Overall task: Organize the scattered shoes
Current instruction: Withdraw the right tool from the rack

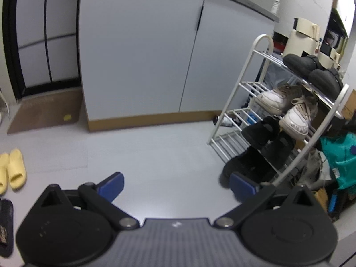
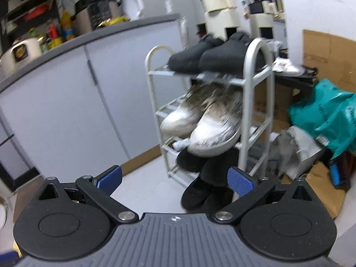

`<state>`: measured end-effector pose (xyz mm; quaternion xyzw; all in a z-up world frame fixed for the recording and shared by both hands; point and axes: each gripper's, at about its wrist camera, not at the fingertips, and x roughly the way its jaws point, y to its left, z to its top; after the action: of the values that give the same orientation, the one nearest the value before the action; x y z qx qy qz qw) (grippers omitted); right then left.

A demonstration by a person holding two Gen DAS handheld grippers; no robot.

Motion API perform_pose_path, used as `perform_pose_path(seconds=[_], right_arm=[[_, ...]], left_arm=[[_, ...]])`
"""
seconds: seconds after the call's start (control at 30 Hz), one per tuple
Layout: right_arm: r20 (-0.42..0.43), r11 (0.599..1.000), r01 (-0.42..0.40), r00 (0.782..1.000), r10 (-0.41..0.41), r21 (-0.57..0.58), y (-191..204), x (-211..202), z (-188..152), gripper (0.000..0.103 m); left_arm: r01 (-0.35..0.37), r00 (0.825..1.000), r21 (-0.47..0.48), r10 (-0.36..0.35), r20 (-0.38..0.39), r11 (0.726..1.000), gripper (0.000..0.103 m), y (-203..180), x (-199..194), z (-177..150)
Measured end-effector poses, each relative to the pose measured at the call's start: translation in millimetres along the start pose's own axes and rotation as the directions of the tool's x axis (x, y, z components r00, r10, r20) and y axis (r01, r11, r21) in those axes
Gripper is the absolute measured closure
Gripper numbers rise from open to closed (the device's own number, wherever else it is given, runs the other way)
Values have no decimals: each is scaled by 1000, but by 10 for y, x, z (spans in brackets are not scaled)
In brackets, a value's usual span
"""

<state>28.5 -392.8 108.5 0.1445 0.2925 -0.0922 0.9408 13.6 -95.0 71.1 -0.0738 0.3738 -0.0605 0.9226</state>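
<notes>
— Where are the shoes?

— Most sit on the white shoe rack (image 1: 255,84) beside the grey cupboard (image 1: 138,51). A pair of black shoes (image 2: 213,55) is on the top shelf, toes pointing out. Below them a pair of white sneakers (image 2: 200,120) with tan laces and scuffed toes hangs a little over the shelf edge; they look smeared in the right wrist view. Lower down there are dark shoes (image 1: 267,138) on a shelf, and black boots (image 2: 204,191) stand on the floor at the foot of the rack.

— Anything away from the rack?

— Yes. A pair of yellow slides (image 1: 12,169) lies side by side on the grey floor (image 1: 155,151) at the far left, well apart from the rack, and a black slipper (image 1: 5,224) lies just below them at the picture's edge.

— And the grippers?

— The left gripper (image 1: 175,184) has its blue pads (image 1: 112,185) spread wide over bare floor, with nothing between them. The right gripper (image 2: 175,180) is spread just as wide, facing the rack; its right pad (image 2: 241,181) overlaps the black boots in view, but I cannot tell whether it touches them. It holds nothing.
</notes>
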Motion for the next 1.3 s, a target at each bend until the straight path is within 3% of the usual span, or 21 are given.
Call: perform_pose_path(seconds=[0.13, 0.33, 0.47, 0.6, 0.73, 1.3], right_arm=[[-4, 999, -21, 1000, 20, -36, 114, -61, -36, 0], [46, 997, 38, 998, -35, -68, 297, -105, -68, 0], [58, 998, 6, 998, -2, -66, 350, -142, -98, 0], [48, 998, -2, 999, 5, -66, 403, -154, -155, 0], [51, 989, 16, 999, -8, -144, 557, -132, -281, 0], [8, 973, 55, 998, -54, -226, 770, -105, -525, 0]], left_arm=[[28, 1000, 24, -28, -1, 999, 0, -45, 7, -2], [-14, 1000, 33, 13, 21, 999, 0, -71, 51, 58], [-21, 999, 35, 20, 27, 999, 0, -137, 93, 65], [6, 999, 2, -6, 35, 1000, 0, -184, 80, 80], [-12, 998, 16, 11, 54, 1000, 0, -239, 61, 99], [-31, 999, 43, 30, 35, 999, 0, -285, 81, 79]])
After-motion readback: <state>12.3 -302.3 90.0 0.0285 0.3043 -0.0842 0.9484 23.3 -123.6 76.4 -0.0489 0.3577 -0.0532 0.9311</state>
